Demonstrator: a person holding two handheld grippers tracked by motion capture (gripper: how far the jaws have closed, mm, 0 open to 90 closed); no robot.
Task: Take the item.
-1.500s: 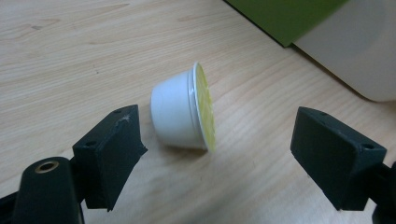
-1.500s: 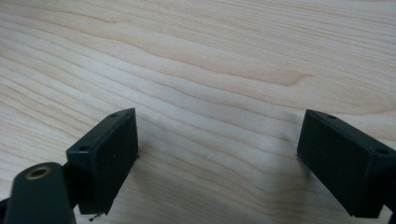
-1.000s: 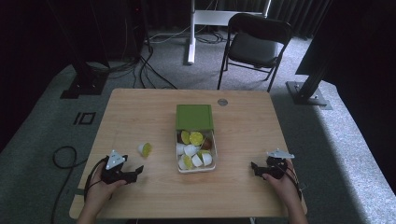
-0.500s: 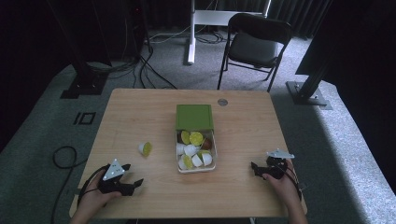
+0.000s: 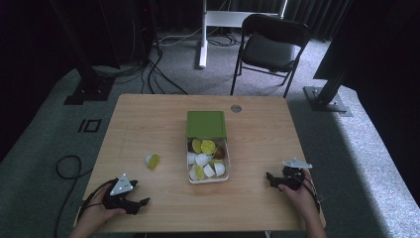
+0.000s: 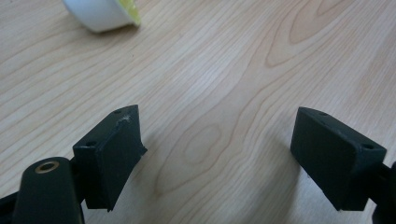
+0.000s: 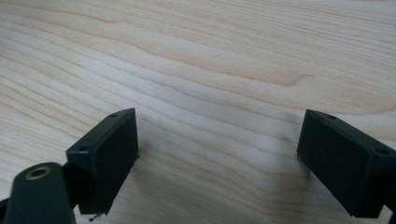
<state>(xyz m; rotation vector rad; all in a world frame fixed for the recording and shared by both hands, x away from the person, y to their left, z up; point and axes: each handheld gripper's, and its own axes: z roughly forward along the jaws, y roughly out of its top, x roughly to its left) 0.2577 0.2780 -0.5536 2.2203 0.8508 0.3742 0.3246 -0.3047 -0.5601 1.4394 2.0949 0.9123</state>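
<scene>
The left gripper (image 5: 141, 203) is seen low at the near left edge of the table (image 5: 148, 114), jaws spread and empty. One white pod (image 5: 152, 160) with a yellow-green lid lies alone on the wood ahead of it, well apart from the jaws and left of the tray (image 5: 208, 180). The tray, mid-table, is largely filled with pods, its green lid (image 5: 206, 124) lying touching its far end. The right gripper (image 5: 272, 179) rests at the near right, jaws spread, nothing held. Judgement: packing is nearly done; one pod remains to be placed and the lid to be fitted.
</scene>
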